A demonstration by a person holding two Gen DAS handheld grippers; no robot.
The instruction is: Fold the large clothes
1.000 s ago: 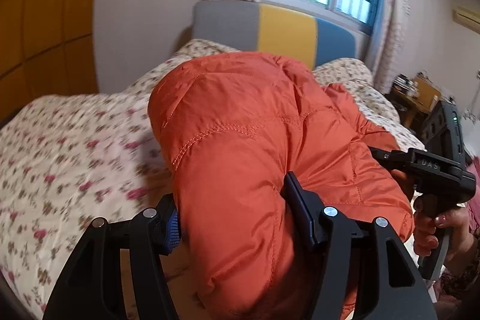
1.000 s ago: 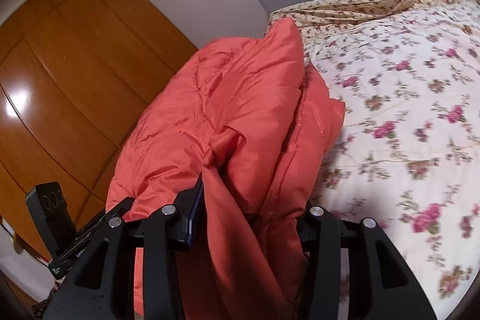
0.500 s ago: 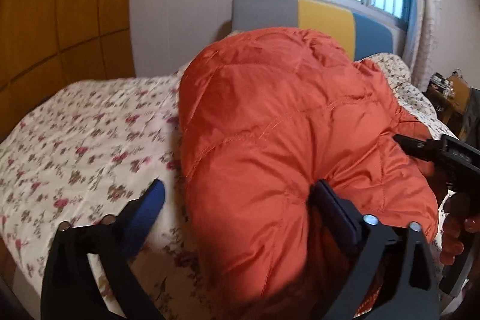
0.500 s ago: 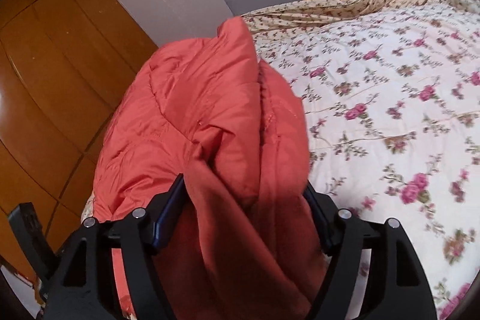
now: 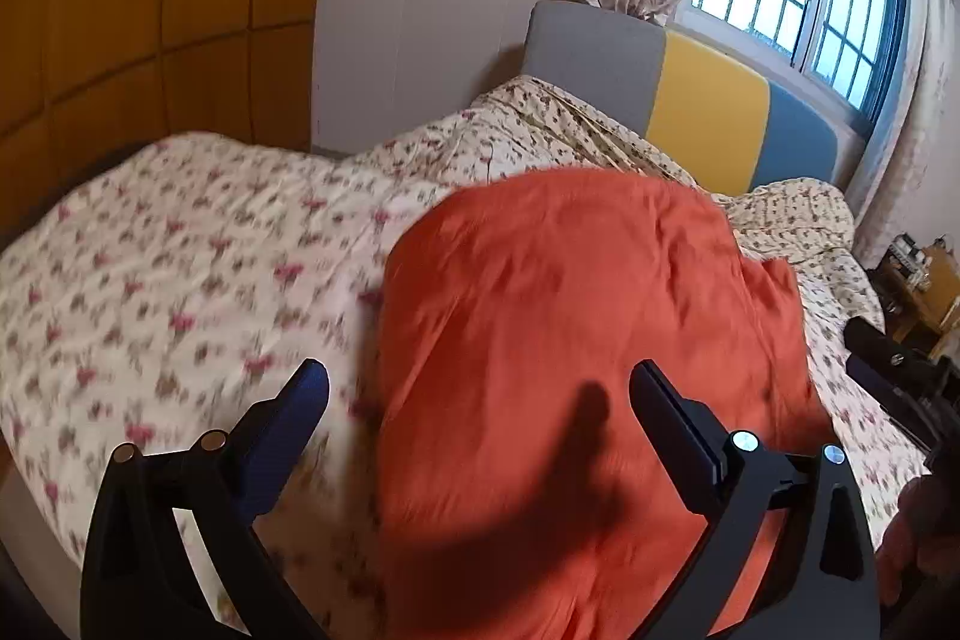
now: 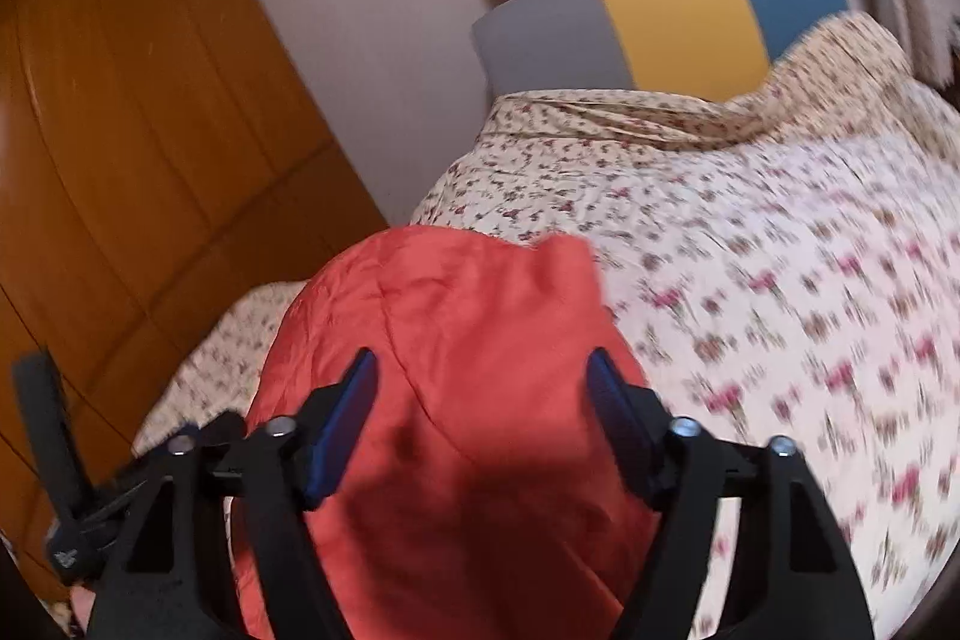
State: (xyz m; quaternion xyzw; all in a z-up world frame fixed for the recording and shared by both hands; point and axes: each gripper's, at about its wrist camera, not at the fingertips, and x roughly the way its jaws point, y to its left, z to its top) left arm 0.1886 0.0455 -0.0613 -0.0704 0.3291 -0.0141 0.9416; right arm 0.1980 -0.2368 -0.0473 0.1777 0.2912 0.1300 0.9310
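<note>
On bed | orange jacket bundled | left claw apart | right claw apart, just closing slightly

Left gripper: black frame, blue pads; jaws spread to their widest, nothing pressed between them. Left finger stands over the bed's floral cover, right finger over the orange jacket, clear of it. Tilted downward.

Right gripper: same build; jaws partly parted after opening and then closing back a little within the last moments, pads apart from the jacket below. Tilted downward.

Person's hand: dim, at the lower right edge of the left wrist view, beside the other gripper's black body.
</note>
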